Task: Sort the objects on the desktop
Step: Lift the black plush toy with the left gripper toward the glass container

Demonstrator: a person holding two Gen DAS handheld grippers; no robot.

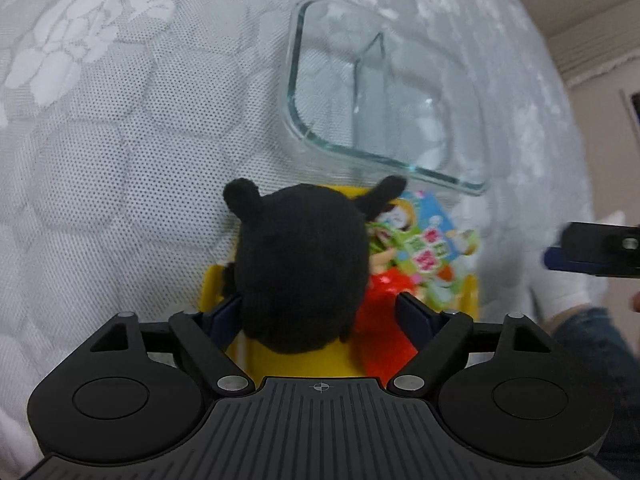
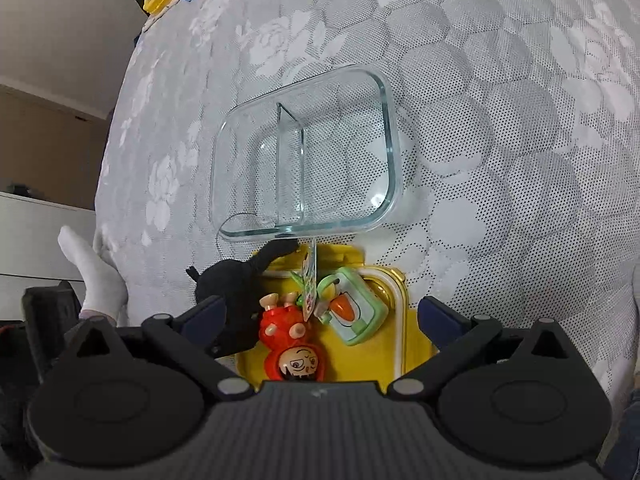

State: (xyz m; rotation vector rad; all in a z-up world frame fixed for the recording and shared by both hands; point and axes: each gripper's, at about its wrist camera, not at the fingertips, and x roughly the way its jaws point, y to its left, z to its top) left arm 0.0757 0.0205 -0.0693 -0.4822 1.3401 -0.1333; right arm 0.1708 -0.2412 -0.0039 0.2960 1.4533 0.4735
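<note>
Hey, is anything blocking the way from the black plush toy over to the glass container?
Nothing visible does. The black plush toy sits in the yellow tray, right in front of the glass container, whose two compartments look empty.

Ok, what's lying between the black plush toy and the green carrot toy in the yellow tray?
In the right wrist view, the red figure lies between the black plush toy and the green carrot toy, with a colourful card standing beside it, all in the yellow tray.
</note>
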